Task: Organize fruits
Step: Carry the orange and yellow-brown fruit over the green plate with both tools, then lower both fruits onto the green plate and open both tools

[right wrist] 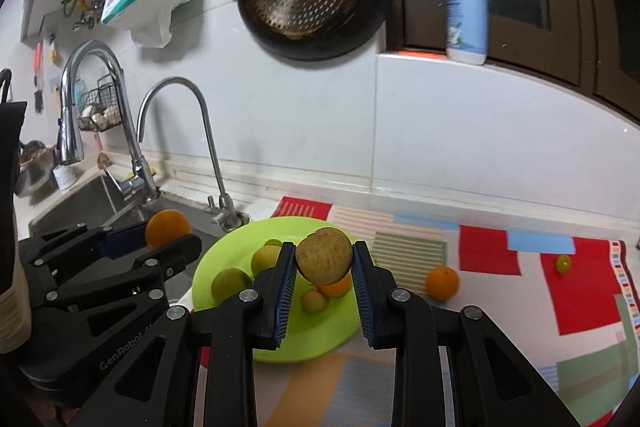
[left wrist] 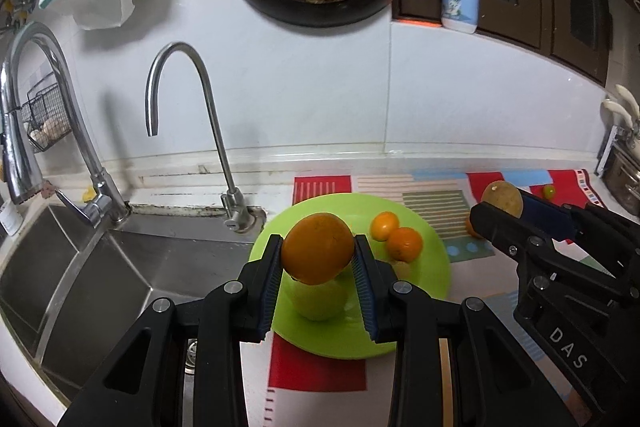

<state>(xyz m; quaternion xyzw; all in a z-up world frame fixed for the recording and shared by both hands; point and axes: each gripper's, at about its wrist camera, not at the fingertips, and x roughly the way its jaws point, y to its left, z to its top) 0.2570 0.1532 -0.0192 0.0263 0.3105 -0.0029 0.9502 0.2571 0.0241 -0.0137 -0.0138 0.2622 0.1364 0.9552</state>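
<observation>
Two claws loaded: left claw (left wrist: 318, 251) pinching an orange (left wrist: 318, 247), right claw (right wrist: 324, 261) pinching a brownish fruit (right wrist: 324, 259). Mid-carry, probably; next, lowering onto green plate (left wrist: 424, 227) right below.

White tiled wall (left wrist: 320, 99) behind a steel sink (left wrist: 100, 279) — dark wooden window frame (right wrist: 560, 7) at right.
</observation>
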